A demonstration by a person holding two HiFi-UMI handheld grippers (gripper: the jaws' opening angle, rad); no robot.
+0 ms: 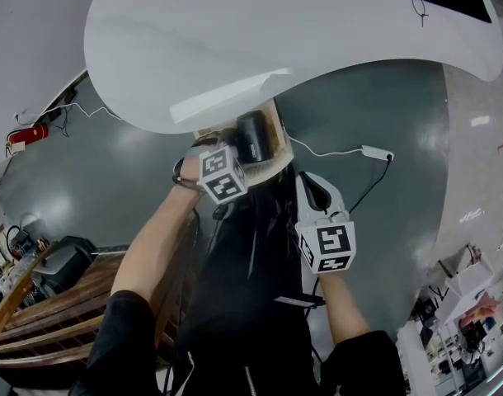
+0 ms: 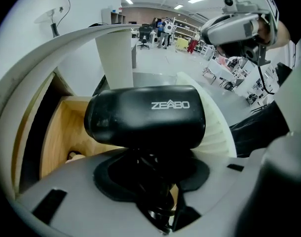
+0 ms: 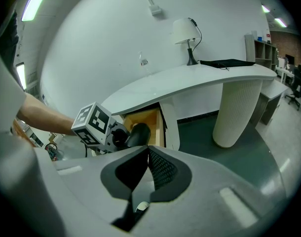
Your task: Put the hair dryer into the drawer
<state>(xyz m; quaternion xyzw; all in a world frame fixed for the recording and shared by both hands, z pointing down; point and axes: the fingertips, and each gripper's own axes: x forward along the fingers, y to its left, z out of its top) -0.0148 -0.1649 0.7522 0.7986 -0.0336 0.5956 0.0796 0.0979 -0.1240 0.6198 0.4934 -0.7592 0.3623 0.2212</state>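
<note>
One hair dryer (image 2: 145, 115), one drawer (image 2: 61, 132), one desk (image 3: 200, 78), seemingly one lamp (image 3: 186, 33).

head view looks steeply down; drawer (image 1: 276, 143) at 12 o'clock under the desk (image 1: 276, 40). left gripper view is close over it, right gripper view farther back.

1. We see a black hair dryer (image 2: 145, 115) with pale "ZEABO" lettering on its barrel. The barrel lies crosswise and roughly level.
2. Its handle and bunched black cord hang down from the barrel into the left gripper (image 2: 151, 177), whose jaws clamp the handle.
3. We find it held in the air at the mouth of the drawer (image 2: 61, 132), not resting on the drawer's floor.
4. The drawer stands pulled out from under a white tabletop, and we see pale bare wood on its inner walls and floor.
</note>
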